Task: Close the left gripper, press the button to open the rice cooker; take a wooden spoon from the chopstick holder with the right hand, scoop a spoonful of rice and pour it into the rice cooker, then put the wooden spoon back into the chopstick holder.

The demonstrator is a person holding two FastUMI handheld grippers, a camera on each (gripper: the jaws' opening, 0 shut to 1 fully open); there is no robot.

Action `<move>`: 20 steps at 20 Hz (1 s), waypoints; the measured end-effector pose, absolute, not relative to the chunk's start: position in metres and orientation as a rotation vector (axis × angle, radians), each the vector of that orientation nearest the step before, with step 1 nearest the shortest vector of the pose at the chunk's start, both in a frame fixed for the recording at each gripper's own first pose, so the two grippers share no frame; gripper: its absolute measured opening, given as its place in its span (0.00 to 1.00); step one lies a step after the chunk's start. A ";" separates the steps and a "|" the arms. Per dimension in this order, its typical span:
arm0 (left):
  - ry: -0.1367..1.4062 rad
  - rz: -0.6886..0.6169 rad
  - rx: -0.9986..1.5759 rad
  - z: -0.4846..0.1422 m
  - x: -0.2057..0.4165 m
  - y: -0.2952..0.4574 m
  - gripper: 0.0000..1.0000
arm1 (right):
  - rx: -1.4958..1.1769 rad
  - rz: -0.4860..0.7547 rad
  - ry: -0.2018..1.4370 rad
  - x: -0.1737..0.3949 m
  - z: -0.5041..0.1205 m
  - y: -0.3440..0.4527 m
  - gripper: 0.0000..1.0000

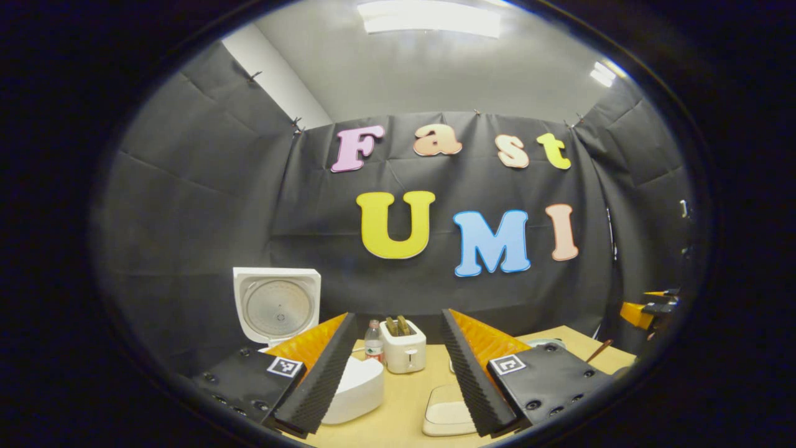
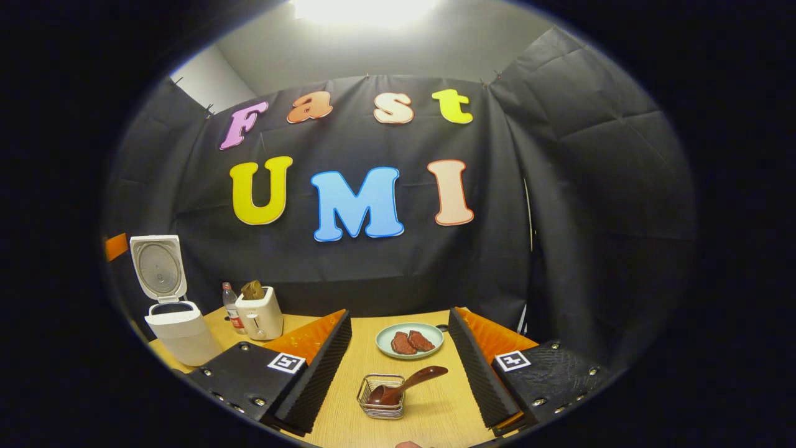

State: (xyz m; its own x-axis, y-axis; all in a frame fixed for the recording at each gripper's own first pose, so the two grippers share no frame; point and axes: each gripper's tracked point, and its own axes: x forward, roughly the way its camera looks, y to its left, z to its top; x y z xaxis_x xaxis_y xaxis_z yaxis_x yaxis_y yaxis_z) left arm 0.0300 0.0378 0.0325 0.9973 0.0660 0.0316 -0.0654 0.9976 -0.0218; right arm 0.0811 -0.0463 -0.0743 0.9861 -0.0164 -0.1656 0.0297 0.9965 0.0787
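The white rice cooker [image 2: 177,333] stands at the table's left with its lid [image 2: 158,267] swung up and open. In the left gripper view the lid [image 1: 277,305] rises behind my left finger and the cooker body [image 1: 360,389] lies between the fingers. My left gripper [image 1: 397,314] is open and holds nothing. A dark wooden spoon [image 2: 407,382] leans out to the right of a small wire chopstick holder [image 2: 380,404], just ahead of my right gripper [image 2: 399,311]. That gripper is open and apart from the spoon.
A white toaster [image 1: 403,351] with bread and a small bottle [image 1: 373,341] stand at the back. A pale green plate [image 2: 435,348] with two pieces of meat lies behind the holder. A flat white rounded block [image 1: 448,410] rests near the front.
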 end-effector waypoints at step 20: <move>0.039 0.217 0.091 0.026 -0.025 0.051 0.95 | 0.339 -0.024 0.564 0.120 -0.259 -0.047 0.96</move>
State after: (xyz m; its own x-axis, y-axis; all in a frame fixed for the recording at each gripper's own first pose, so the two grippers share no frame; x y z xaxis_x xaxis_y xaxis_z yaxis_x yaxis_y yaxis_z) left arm -0.0248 0.0514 0.0258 0.9757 0.2171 -0.0286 -0.2136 0.9724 0.0939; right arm 0.1195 -0.0471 -0.2585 0.8464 0.0702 -0.5278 0.1140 0.9444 0.3084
